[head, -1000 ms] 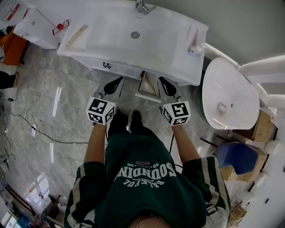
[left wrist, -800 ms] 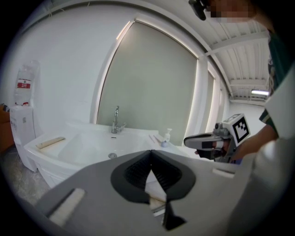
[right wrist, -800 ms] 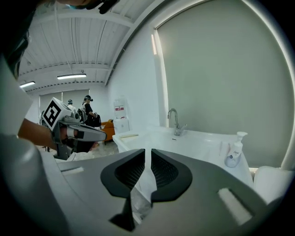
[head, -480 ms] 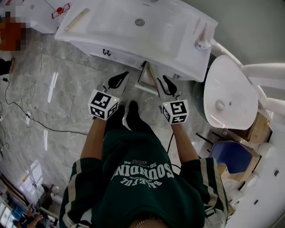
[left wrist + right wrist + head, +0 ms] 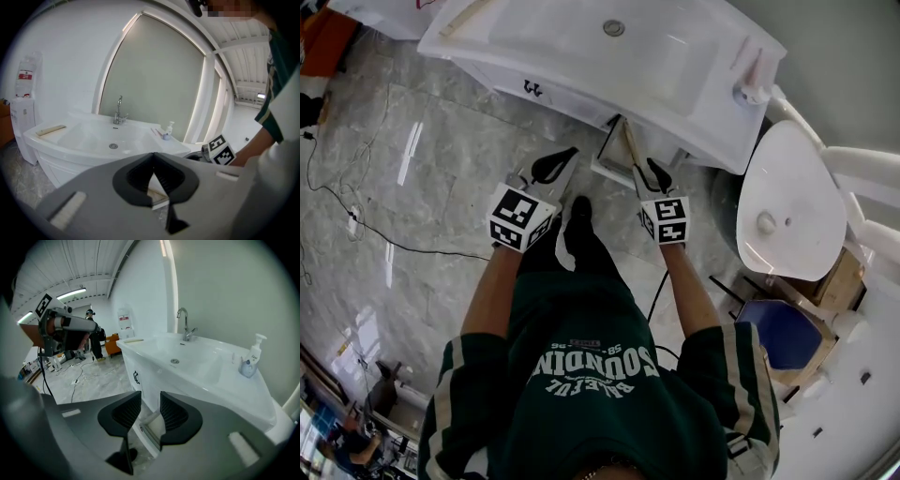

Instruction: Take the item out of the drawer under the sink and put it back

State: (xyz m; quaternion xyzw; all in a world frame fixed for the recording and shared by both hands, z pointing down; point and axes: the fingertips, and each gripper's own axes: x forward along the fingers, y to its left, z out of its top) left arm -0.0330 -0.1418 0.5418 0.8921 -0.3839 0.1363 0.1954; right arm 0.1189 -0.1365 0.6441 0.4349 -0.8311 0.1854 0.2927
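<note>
Left gripper (image 5: pixel 152 159) closed, empty. Right gripper (image 5: pixel 151 403) just opening, jaws wide apart, nothing between; near open drawer (image 5: pixel 614 153).

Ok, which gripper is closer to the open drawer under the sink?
Right. The right gripper sits just beside the right edge of the drawer; the left gripper hangs farther off its left side.

In the head view the sink (image 5: pixel 544 47) ran off the top edge, and its rim covered the back of the open drawer (image 5: pixel 614 155), so you couldn't tell what lay inside. In the left gripper view your left gripper (image 5: pixel 153 159) hid all but a sliver of that drawer. The red label on the water dispenser (image 5: pixel 21 117) was too small for you to read
</note>
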